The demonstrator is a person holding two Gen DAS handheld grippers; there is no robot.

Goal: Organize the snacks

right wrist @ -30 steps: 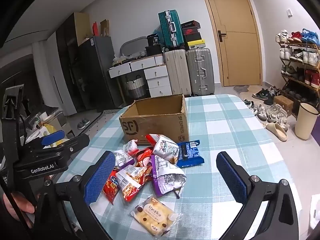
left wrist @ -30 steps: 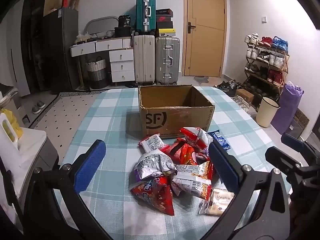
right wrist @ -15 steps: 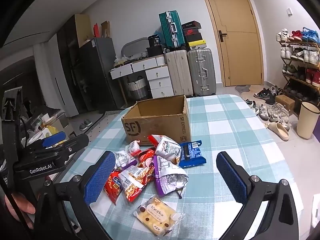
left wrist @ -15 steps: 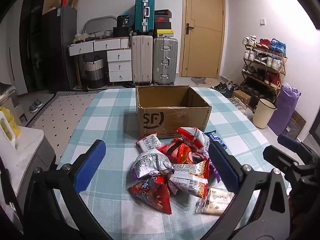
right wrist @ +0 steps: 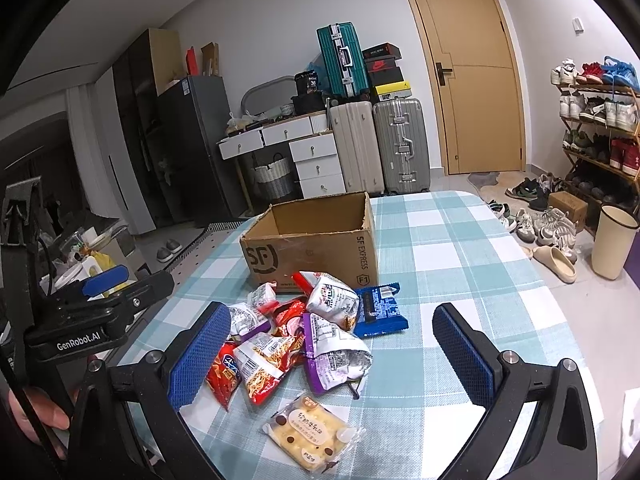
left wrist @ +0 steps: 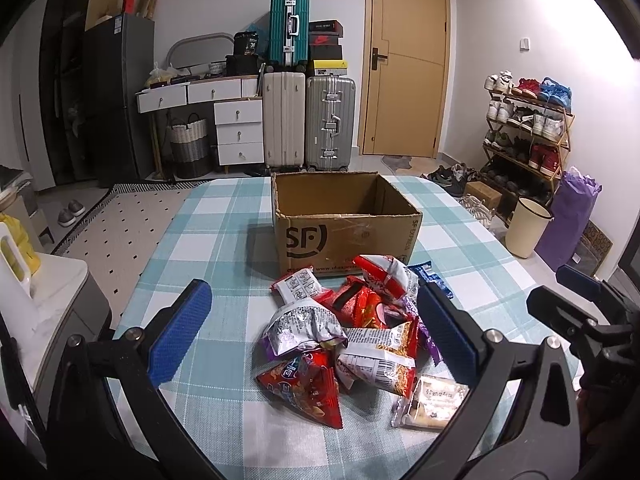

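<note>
Right wrist view: "SF EXPRESS" box (right wrist: 316,246); both grippers (right wrist: 332,354) (left wrist: 316,334) wide, empty.

Left gripper (left wrist: 314,332) and right gripper (right wrist: 332,354) both level, side by side, jaws spread wide, nothing held between pads.

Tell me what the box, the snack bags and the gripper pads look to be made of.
Box: brown corrugated cardboard, matte, with a ragged torn top rim and printed black logo.
Snack bags: thin plastic or foil film, glossy and crinkled; the silvery backs suggest a metallised layer.
Pads on the right gripper: blue with a fine grid texture, probably rubber or soft plastic; black frame could be plastic or metal.
</note>
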